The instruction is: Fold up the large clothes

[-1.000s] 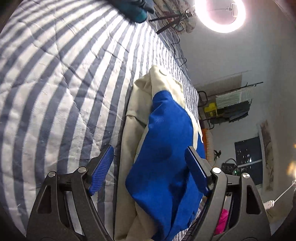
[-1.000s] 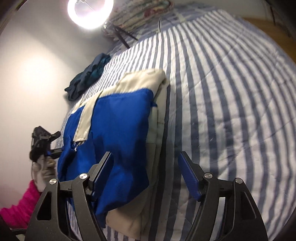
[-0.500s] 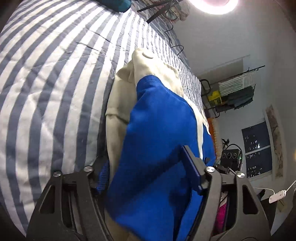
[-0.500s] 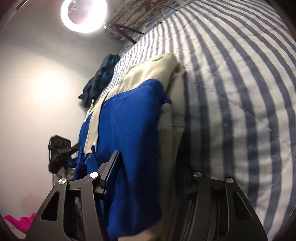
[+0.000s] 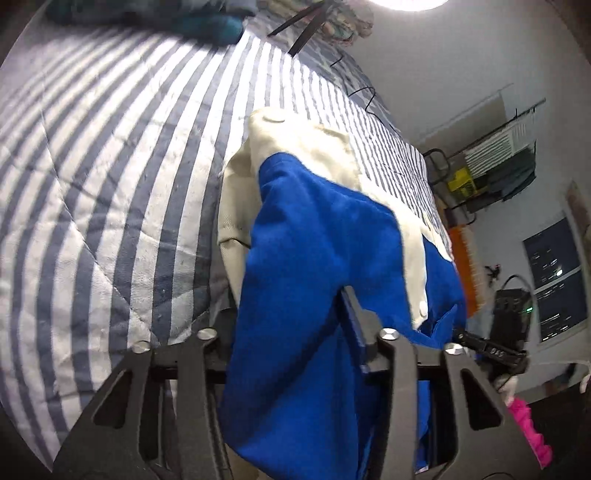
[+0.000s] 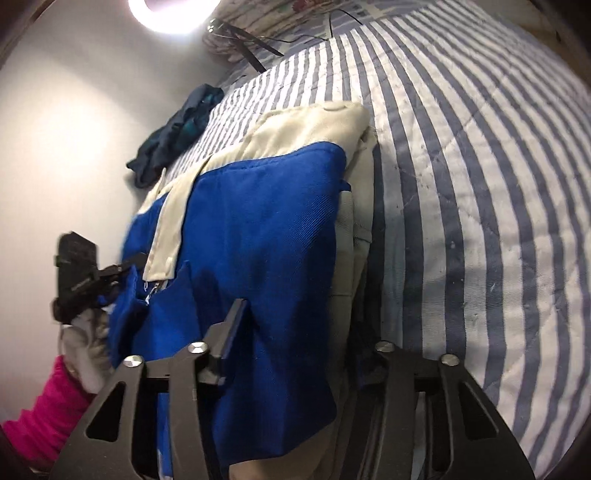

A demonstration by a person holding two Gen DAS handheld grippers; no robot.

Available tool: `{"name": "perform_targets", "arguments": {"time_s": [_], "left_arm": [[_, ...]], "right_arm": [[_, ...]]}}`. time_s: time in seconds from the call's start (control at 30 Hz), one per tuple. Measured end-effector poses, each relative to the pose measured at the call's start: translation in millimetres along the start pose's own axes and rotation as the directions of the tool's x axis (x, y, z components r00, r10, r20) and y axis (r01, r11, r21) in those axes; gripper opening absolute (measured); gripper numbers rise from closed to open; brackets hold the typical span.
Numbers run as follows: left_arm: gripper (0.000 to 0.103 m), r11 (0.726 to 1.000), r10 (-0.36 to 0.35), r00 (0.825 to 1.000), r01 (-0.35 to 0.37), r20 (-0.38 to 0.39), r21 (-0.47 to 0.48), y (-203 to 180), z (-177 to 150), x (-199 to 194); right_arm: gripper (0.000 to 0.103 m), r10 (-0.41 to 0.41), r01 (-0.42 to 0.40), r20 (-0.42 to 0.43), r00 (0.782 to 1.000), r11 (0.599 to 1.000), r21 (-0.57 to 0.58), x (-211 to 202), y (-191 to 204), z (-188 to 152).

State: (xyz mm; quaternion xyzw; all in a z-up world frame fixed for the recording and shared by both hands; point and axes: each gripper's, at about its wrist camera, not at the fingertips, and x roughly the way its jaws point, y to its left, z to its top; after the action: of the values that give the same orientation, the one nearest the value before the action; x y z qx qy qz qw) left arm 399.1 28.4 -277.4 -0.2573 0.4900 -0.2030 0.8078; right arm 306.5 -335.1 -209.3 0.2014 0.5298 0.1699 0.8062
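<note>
- Left wrist view: left gripper [image 5: 288, 332] has just been closing; the near edge of the blue-and-cream garment [image 5: 321, 236] sits bunched between its jaws, which look pressed onto the cloth on both sides.
- Garment lies lengthwise on the striped quilt [image 5: 110, 177], near end lifted into the gripper, far cream end flat on the bed.
- Dark teal clothing [image 5: 207, 22] heaped at the far end of the bed, well apart.
- Right wrist view: right gripper [image 6: 295, 339] has also just been closing; the blue layer and the cream layer under it run between its jaws, apparently clamped.
- Garment [image 6: 258, 229] near the bed's left side in this view; the left gripper [image 6: 83, 273] holds the other near corner, in a gloved hand [image 6: 85, 347] with a pink sleeve [image 6: 40, 413].
- Step judged: pinch both near corners, then carry them over to the far end. Keep both layers caught, lift level and together, keep the edge taut, land it square on the cream end.
- Writing: no brand, label or text legible in either view.
</note>
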Motion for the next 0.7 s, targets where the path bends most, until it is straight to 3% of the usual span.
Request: {"name": "perform_targets", "arguments": {"time_s": [0.1,0.2,0.4,0.7], "left_arm": [[0.029,0.998,0.034,0.999,-0.036,0.041,0.057,-23,-3,-14],[0.025,0.994,0.041,0.997,-0.048,0.072,0.1,-39,-6,-29],[0.023,0.98,0.049,0.993,-0.068,0.105,0.188,-59,-20,-60],[0.022,0.982,0.014,0.984,-0.047,0.18,0.18,-54,-18,-113]], "right_arm": [[0.023,-0.049,0.05,0.026,0.998,0.998,-0.04,-11,24,2],[0.019,-0.107,0.111,0.05,0.993,0.988,-0.104,-22,50,2],[0.017,-0.159,0.175,0.093,0.983,0.966,-0.191,-40,89,-5],[0.017,-0.174,0.21,0.15,0.973,0.937,-0.28,-61,142,-15]]}}
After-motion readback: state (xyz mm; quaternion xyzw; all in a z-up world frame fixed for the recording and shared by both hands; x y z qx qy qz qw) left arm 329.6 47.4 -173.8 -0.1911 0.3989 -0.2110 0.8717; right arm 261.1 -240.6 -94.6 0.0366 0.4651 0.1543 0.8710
